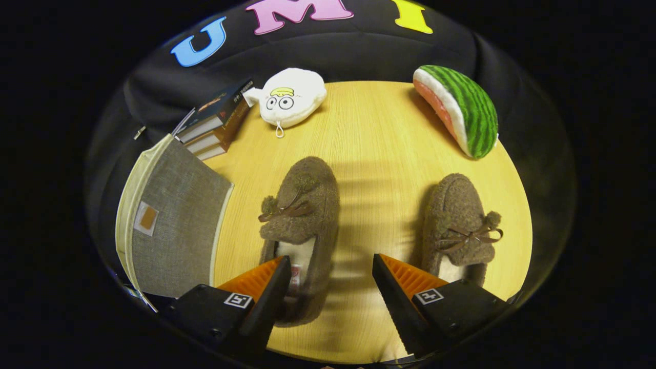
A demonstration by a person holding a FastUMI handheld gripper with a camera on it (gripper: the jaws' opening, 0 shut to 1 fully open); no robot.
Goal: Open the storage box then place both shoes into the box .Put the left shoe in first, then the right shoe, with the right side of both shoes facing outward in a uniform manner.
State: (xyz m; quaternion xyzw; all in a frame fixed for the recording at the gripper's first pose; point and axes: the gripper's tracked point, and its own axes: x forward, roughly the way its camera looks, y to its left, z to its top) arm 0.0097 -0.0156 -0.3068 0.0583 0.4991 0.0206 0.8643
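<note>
Two fuzzy brown slippers with small bows lie on the round wooden table (pixel 379 154), toes pointing away from me. The left shoe (pixel 303 215) has its heel end right by my left finger (pixel 266 287), which overlaps its opening. The right shoe (pixel 458 225) lies just beyond my right finger (pixel 405 287). My gripper (pixel 330 266) is open, with bare tabletop between the fingers. A grey fabric storage box (pixel 174 225) with a cream rim and a small tab stands to the left of the left shoe, its lid shut.
A stack of books (pixel 215 120) lies behind the box. A white plush toy (pixel 289 97) with cartoon eyes sits at the table's far side, and a watermelon-slice plush (pixel 461 110) at the far right.
</note>
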